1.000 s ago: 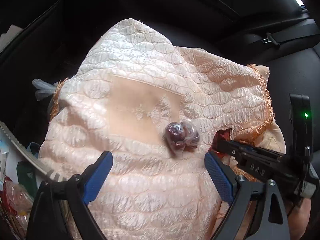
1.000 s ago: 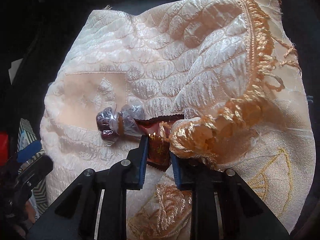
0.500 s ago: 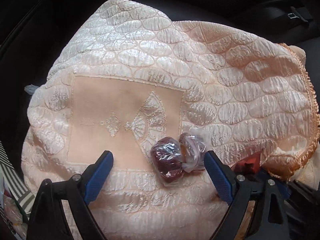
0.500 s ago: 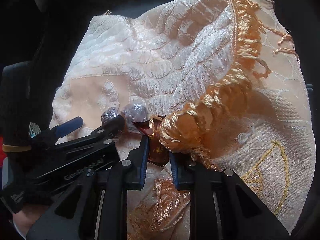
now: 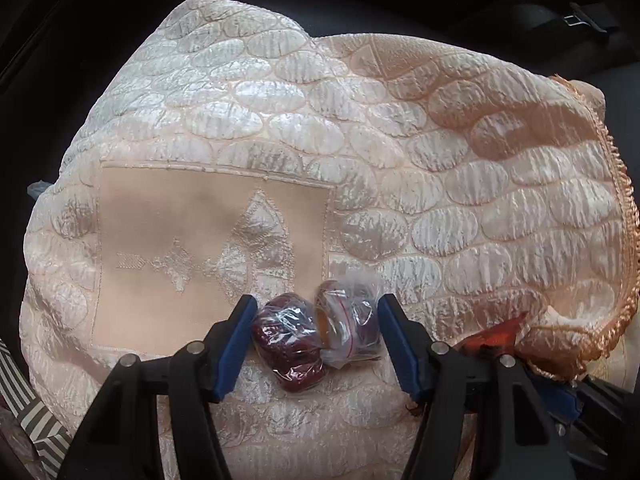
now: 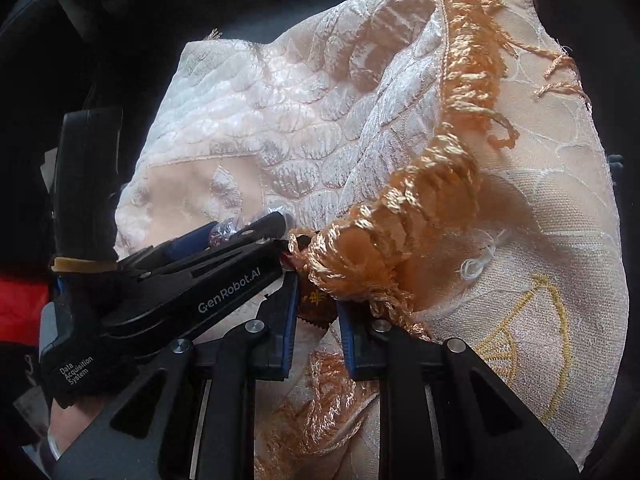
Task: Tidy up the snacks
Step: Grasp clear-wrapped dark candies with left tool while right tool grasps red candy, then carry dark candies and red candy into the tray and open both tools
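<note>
Left gripper (image 5: 316, 340) half-open, astride bagged snacks (image 5: 316, 338) on quilted cloth (image 5: 360, 140), nothing clamped; slippery film may squirt out

Right gripper (image 6: 317, 310) pinching dark wrapper (image 6: 316, 304) beside fringe (image 6: 420, 208); tassels could snag

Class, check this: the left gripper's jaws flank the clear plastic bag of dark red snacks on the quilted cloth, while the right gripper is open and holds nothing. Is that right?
One part is wrong. The right gripper is shut on a dark brown wrapped snack, as the right wrist view shows. The left gripper does flank the plastic bag on the quilted cloth.
</note>
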Demonstrator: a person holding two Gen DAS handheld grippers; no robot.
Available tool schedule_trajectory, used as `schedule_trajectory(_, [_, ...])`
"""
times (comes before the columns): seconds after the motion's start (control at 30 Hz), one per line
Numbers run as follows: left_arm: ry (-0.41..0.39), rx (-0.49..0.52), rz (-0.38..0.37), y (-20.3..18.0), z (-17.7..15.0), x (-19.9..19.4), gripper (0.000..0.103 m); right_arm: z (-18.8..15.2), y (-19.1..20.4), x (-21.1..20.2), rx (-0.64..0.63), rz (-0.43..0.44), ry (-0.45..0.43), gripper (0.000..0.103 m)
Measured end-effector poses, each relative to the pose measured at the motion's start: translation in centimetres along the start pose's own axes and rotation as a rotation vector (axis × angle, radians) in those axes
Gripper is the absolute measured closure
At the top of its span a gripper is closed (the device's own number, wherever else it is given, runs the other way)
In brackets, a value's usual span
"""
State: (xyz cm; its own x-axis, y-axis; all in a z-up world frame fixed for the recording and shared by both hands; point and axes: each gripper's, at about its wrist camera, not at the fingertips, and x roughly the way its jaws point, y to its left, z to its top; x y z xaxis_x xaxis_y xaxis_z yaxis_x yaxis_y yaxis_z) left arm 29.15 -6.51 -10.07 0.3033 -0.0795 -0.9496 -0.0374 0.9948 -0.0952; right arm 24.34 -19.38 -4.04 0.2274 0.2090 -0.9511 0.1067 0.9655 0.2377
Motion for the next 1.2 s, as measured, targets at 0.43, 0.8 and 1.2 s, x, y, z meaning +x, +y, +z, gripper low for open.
schedule_trajectory(0.43, [-0.049, -0.005, -0.011, 3.6, -3.1, -4.2, 0.058, -0.2, 1.0, 0.3, -0.032, 0.018, -0.005, 0.085])
schedule_trajectory(0.8, [-0.146, -0.010, 0.007, 7.6, -6.6, -11.1, 0.058, -1.5, 5.0, -1.4, -0.125, 0.104, -0.043, 0.085])
schedule_trajectory(1.2, [-0.242, -0.027, 0.029, 12.7, -13.5, -18.7, 0.058, -8.1, 11.1, -3.1, -0.244, 0.143, -0.044, 0.085])
